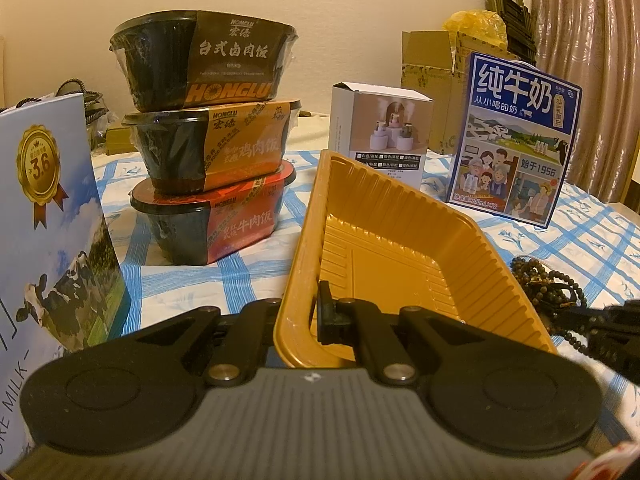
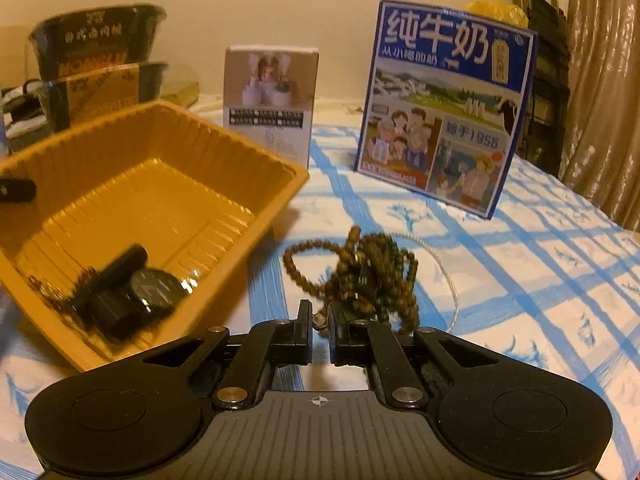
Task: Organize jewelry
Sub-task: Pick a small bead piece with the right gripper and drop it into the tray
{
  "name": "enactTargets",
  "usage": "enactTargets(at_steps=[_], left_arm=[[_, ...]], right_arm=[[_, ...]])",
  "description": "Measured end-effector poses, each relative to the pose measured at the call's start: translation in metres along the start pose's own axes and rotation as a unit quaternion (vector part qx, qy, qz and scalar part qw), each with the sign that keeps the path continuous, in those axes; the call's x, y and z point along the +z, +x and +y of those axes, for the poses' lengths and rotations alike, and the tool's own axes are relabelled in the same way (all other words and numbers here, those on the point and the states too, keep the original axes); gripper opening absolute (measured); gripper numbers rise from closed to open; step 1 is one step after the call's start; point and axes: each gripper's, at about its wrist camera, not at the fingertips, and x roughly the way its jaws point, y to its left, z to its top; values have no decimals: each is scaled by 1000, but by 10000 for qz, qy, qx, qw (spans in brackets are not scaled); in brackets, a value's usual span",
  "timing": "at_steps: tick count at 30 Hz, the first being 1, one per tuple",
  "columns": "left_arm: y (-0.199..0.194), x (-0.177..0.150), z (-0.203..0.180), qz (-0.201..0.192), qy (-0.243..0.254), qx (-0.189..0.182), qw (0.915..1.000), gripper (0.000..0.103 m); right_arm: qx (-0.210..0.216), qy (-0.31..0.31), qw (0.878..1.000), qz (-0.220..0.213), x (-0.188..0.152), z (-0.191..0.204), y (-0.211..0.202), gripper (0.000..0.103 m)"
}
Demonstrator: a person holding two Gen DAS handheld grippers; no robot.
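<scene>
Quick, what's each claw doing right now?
Left gripper: shut on the yellow tray's rim.
Right gripper: shut on the bead strands.

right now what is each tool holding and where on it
Left tool clamps the near rim of the yellow tray. Right tool pinches the bead necklace bundle at its near end.
</scene>
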Motion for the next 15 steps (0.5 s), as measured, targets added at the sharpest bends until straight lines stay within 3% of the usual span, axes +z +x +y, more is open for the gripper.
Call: enactTargets(at_steps=[6,15], left_arm=[[0,0,0,-5,1,0,10000,5],[-1,2,-3,-10,-2,-10,10000,5]], right_arm=[[449,388,9980,-216,21,-1,-17,7],[1857,747,9797,-58,43,32,-18,7]])
